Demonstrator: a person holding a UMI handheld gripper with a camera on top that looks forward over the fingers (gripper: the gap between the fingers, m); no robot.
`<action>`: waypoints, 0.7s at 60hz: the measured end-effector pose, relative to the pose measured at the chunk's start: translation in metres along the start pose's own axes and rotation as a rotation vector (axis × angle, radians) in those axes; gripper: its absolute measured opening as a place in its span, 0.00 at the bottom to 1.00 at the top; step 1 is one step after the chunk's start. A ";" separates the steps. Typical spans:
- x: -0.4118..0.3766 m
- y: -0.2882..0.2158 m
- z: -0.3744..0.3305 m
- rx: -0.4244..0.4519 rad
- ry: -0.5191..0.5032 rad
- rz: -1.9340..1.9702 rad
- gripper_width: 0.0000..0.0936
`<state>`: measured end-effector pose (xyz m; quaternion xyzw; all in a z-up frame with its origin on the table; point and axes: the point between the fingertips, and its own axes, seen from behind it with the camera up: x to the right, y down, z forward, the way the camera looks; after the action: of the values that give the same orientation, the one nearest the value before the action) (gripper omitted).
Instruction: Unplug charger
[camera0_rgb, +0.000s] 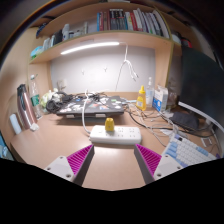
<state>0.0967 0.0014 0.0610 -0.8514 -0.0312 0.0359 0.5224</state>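
On the far left, at about nine o'clock from the gripper (113, 158), some dark bottles (24, 103) stand upright near the edge of the wooden desk (60, 140). Further right, at about eleven o'clock and well beyond the fingers, a closed laptop (93, 108) lies flat among black cables, and over it a shelf of books (115, 20) runs along the wall. Straight ahead at twelve o'clock is the task's thing: a yellow charger (109, 124) that sits plugged in the top of a white power strip (116, 133). The strip lies on the desk with its long axis going left to right, so across the direction of the fingers, and the charger stands up from it near its left half. A white cable (124, 75) rises behind it toward the wall. The fingers are spread apart, with the pink pads (79, 157) facing each other and nothing held between them; the charger is just ahead of them, in line with the gap, not yet between the pads. I judge that the coming move needs only a straight advance forward and a little lowering, then a closing on the charger's sides, and a pull upward away from the strip. At two o'clock stand a yellow bottle (142, 97) and a white keyboard (190, 152) lies at about three o'clock.
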 end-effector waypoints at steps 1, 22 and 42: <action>-0.002 -0.002 0.004 0.004 -0.001 0.002 0.94; -0.013 -0.031 0.121 0.047 0.063 0.089 0.88; -0.009 -0.040 0.146 0.062 0.116 0.015 0.29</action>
<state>0.0737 0.1487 0.0310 -0.8356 0.0064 -0.0087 0.5493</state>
